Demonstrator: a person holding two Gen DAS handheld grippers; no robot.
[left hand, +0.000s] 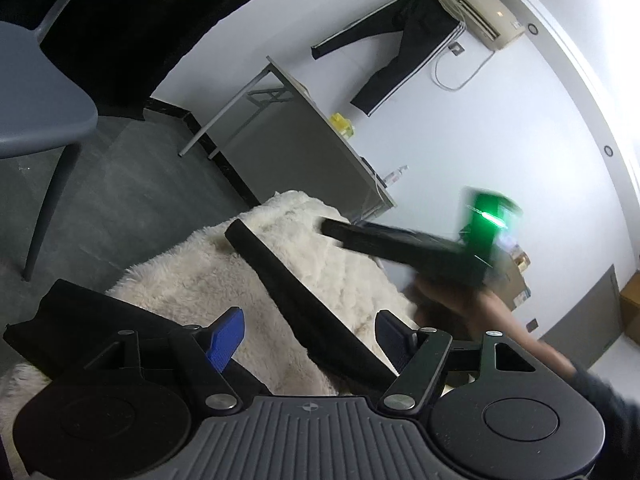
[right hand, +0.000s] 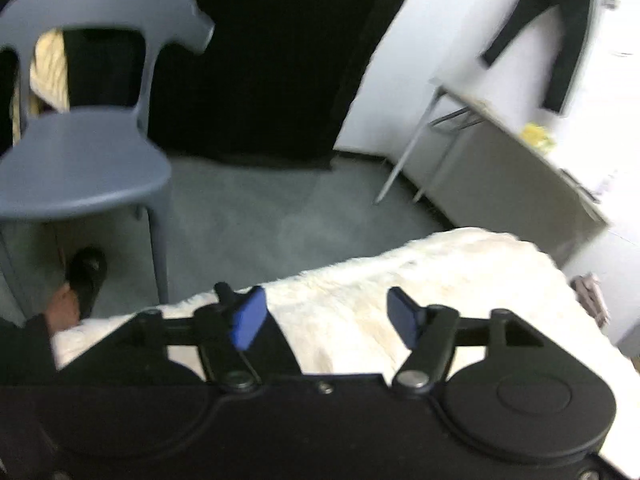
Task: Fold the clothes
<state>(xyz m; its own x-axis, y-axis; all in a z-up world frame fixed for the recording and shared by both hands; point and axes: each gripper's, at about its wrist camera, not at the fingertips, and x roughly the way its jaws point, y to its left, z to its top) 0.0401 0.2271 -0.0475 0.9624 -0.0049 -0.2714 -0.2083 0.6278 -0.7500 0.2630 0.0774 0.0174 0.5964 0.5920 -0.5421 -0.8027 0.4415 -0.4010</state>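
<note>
A black garment lies on a white fluffy blanket (left hand: 200, 276). One long narrow part of the garment (left hand: 288, 284) runs diagonally between the pads of my left gripper (left hand: 308, 338), which is open and hovers above it. More black cloth (left hand: 80, 312) lies at the left. In the left wrist view my right gripper (left hand: 360, 236) is blurred, held by a hand (left hand: 480, 308) over the blanket's far end. In its own view the right gripper (right hand: 326, 316) is open above the blanket (right hand: 400, 272), with black cloth (right hand: 276, 344) under its left finger.
A grey plastic chair (right hand: 84, 168) stands on the grey floor left of the blanket, with a foot in a black slipper (right hand: 86, 272) beneath it. A folding table (left hand: 304, 136) stands by the white wall, where black trousers (left hand: 400, 44) hang. A dark curtain (right hand: 260, 60) hangs behind.
</note>
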